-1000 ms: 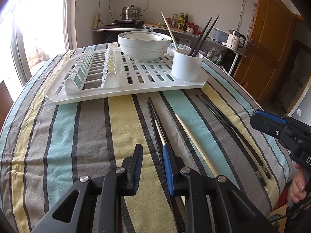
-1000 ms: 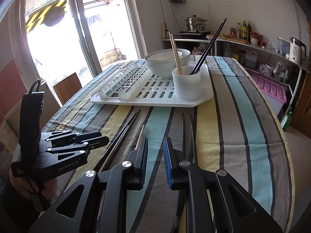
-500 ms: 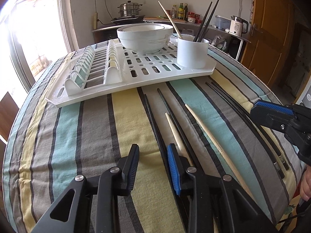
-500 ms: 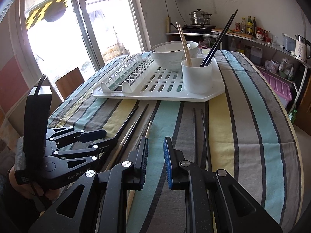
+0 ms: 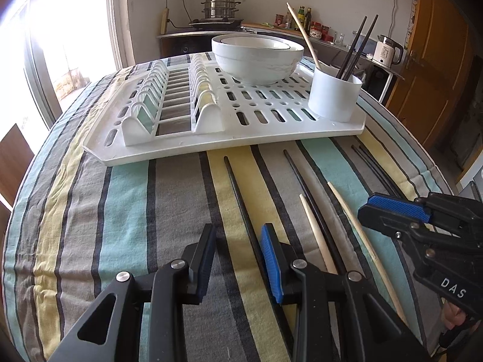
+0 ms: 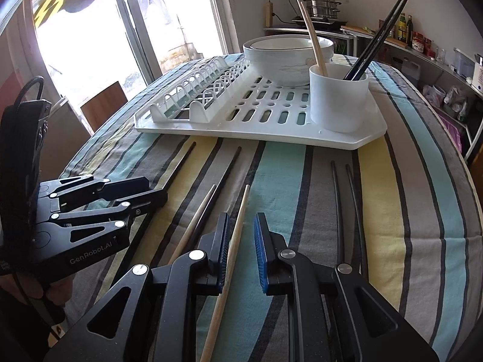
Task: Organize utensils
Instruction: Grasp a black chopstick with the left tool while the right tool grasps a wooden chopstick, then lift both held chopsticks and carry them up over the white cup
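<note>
Chopsticks (image 6: 234, 241) lie on the table (image 6: 392, 211) before the rack (image 6: 271, 126) bearing cup (image 6: 338, 99) and bowls (image 6: 283, 60).

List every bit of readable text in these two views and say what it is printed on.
"DAS": white letters on the body of the right gripper, cut off by the frame edge.
"GenRobot.AI": on the side of the left gripper.
Labels on the bottles and jars on the back shelf, and the print on the kettle: too small to read.

Striped tablecloth (image 5: 126, 211) carries white drying rack (image 5: 271, 138), loose black chopsticks (image 5: 241, 199), wooden chopsticks (image 6: 235, 241).
</note>
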{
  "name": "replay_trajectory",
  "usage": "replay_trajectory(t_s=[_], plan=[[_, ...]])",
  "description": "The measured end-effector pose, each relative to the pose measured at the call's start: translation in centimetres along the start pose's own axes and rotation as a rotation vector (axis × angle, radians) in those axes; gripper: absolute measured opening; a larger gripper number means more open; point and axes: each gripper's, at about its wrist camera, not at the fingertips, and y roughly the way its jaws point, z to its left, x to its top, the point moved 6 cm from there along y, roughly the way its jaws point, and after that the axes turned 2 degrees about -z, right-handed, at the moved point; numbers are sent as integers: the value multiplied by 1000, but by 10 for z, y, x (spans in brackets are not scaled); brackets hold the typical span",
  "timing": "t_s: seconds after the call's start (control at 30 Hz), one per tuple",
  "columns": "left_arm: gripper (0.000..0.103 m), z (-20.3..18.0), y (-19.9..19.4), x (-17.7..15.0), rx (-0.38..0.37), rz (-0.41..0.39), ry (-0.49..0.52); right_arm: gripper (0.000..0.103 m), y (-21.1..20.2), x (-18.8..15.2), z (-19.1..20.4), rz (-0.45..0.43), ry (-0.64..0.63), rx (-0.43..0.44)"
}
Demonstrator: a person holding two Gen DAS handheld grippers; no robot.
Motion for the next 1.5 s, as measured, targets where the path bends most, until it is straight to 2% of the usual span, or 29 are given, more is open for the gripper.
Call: replay_trajectory(t_s=[0.13, 0.3, 0.37, 0.43, 0.6, 0.7, 0.83, 1.1, 1.5], plan=[[32, 1, 9, 10, -7, 5, -8, 17, 14, 2, 0, 35, -4, -19], [31, -4, 20, 20, 24, 1, 29, 16, 20, 4, 0, 37, -18, -49], [30, -6, 23, 23, 48, -3, 51, 12, 20, 4, 0, 38, -32, -68], [28, -8, 24, 23, 64, -8, 65, 8, 20, 4, 0, 40, -43, -85], [8, -11, 23, 22, 77, -7, 78, 5, 20, 6, -2, 41, -50, -87], [7, -13, 23, 22, 83, 3, 85, 5, 19, 7, -3, 40, -34, -67], [6, -16, 21, 23, 39, 7, 75, 5, 10, 11, -3, 12, -13, -30], [5, -21, -23, 41, -15, -87, 61, 5, -25, 28, -2, -79, 4, 15], [3, -18, -106, 64, -74, -251, 24, 5, -96, 50, -8, -251, 22, 23]])
